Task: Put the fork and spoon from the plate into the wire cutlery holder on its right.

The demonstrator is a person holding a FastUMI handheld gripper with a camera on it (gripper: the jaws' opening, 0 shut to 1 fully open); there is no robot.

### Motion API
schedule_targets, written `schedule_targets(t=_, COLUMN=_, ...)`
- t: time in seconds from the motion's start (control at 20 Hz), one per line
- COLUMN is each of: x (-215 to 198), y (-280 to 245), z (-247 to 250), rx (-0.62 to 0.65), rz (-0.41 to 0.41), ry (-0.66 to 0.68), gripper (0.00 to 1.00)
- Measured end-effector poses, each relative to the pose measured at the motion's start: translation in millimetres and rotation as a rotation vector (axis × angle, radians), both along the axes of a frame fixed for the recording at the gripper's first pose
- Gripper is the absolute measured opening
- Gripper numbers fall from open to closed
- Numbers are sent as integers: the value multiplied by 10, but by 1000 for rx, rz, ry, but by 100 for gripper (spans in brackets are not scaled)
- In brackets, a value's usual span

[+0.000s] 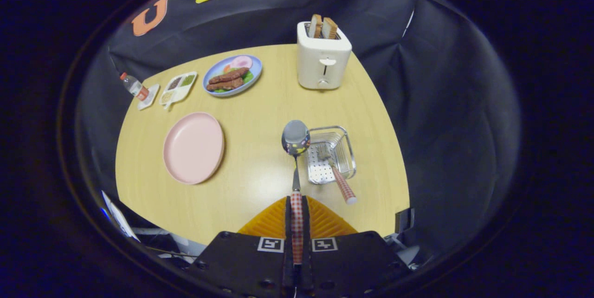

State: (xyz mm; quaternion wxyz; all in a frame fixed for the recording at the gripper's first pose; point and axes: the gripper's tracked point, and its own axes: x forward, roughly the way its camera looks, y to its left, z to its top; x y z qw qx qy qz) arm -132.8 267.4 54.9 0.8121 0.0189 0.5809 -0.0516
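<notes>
The table [260, 117] is lit softly from above, and a pale shine is seen on the wood near the plate [193, 147]. Bright glare is caught by the spoon [295, 138] bowl. Straight edges are bent by the lens. Far things look sharp; the wall stays dark.

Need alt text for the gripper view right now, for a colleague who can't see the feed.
The tool is shut on the spoon by its checked handle, bowl held out just left of the wire holder, where the fork already lies. The pink plate sits bare on the wooden table, with a toaster and a food plate beyond.
</notes>
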Motion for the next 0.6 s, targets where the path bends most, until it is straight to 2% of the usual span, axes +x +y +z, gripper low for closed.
schedule_targets(t=0.1, x=-45, y=-116, z=5, rx=-17, rz=33, ry=32, gripper=9)
schedule_targets(t=0.4, x=-35, y=-398, z=-19, rx=-2, rz=-2, ry=118, gripper=9)
schedule_targets(t=0.6, x=64, y=-486, z=67, rx=-8, rz=21, ry=139, gripper=9)
